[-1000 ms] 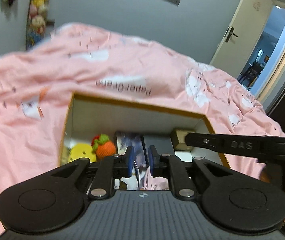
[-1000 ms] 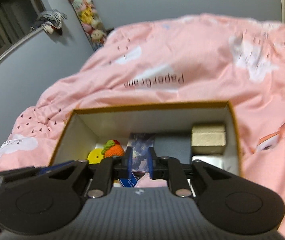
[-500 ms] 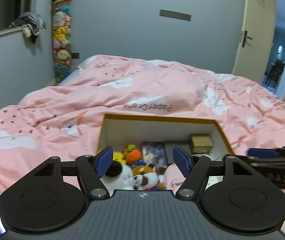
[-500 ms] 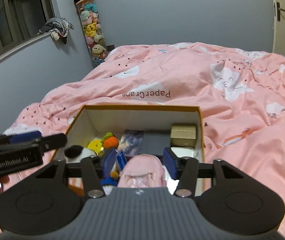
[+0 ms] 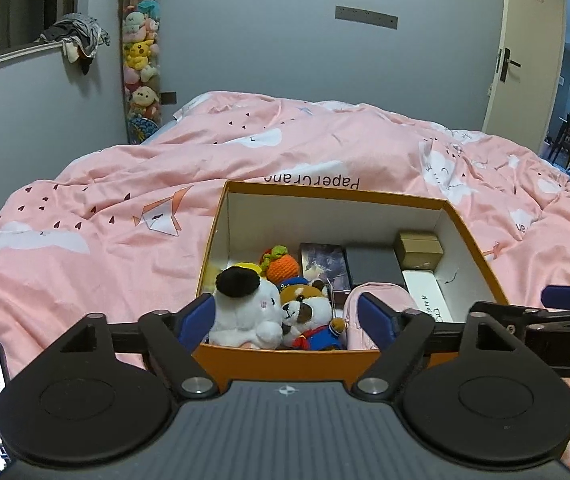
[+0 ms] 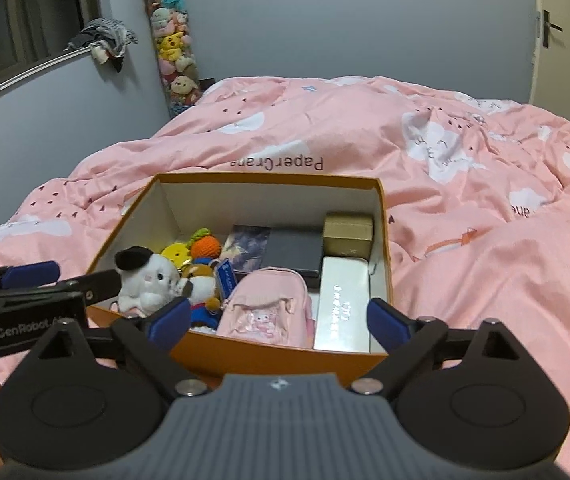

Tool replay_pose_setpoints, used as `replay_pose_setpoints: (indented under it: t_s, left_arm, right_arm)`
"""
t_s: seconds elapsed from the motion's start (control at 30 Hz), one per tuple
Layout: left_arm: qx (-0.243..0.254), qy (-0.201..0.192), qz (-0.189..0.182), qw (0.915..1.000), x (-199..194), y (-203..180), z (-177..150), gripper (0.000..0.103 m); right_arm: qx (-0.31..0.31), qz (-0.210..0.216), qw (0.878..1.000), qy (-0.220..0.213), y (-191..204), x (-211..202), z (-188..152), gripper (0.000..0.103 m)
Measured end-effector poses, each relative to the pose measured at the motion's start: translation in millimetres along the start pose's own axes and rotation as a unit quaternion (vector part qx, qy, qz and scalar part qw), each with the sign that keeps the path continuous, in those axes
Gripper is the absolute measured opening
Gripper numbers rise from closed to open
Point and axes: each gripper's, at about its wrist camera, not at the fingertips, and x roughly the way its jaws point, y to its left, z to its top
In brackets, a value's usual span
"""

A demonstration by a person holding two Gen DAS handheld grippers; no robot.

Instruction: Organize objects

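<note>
Pink bed [image 5: 325,152] fills the room, and on it sits the orange box [image 6: 277,360], packed. Inside: pink mini backpack [image 6: 265,312] front centre, white plush [image 5: 245,312] at the left, gold box [image 6: 347,228] in the far right corner. Left gripper [image 5: 285,320] spread wide, holding nothing; right gripper [image 6: 277,320] also spread, empty, both at the near wall.

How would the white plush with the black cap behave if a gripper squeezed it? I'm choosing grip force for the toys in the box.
The white plush looks stuffed and fuzzy, so it would probably compress and feel light for its size. Its rounded body leans against the raccoon plush in the orange box, so it may flop over once lifted free. Breakage seems unlikely.
</note>
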Motion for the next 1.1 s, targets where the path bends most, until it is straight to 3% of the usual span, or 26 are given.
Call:
replay_pose_setpoints:
  t_s: [0.37,0.6,1.1]
  left_arm:
    - [-0.017,-0.005,-0.004,0.9998,11.7,1.7,-25.3,0.103]
    - [-0.024,-0.025,0.008,0.9994,11.1,4.4,-27.4,0.103]
    - [-0.009,-0.020,0.018,0.9996,13.8,3.2,-28.3,0.103]
  right_arm:
    - [0.039,-0.036,0.998,-0.019,-16.1,16.3,-22.5,0.097]
    - [0.035,-0.030,0.999,-0.011,-10.6,26.0,-32.2,0.098]
    - [0.025,-0.029,0.999,-0.018,-3.9,22.7,-34.9,0.101]
